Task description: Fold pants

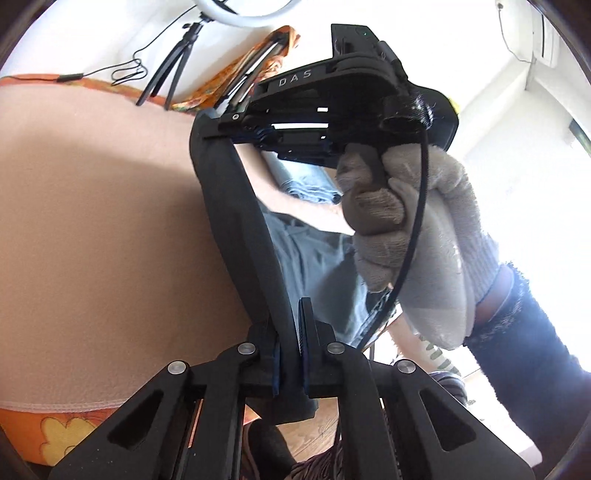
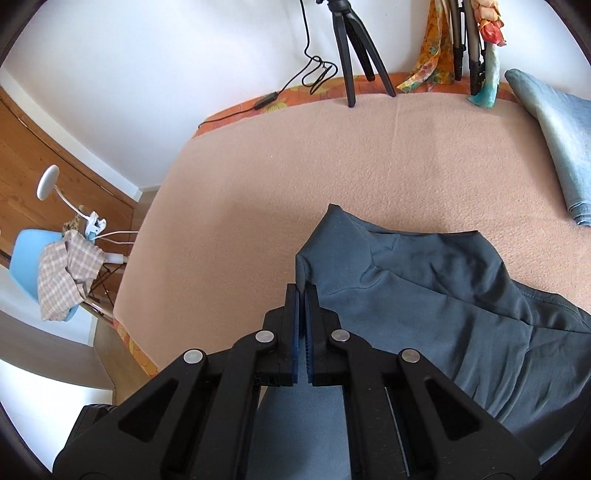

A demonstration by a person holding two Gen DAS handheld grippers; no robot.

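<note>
Grey-blue pants (image 2: 424,314), one pair, pinched by two grippers: left (image 1: 291,332), right (image 2: 304,314).

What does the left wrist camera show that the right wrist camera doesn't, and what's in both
Only the left wrist view shows the gloved hand holding the right claw, and the ring light. Only the right wrist view shows the blue chair, the white clip lamp and the spread of the dark pants. Both show the pink blanket, the tripod and folded light-blue jeans. Each claw is shut on the pants.
</note>
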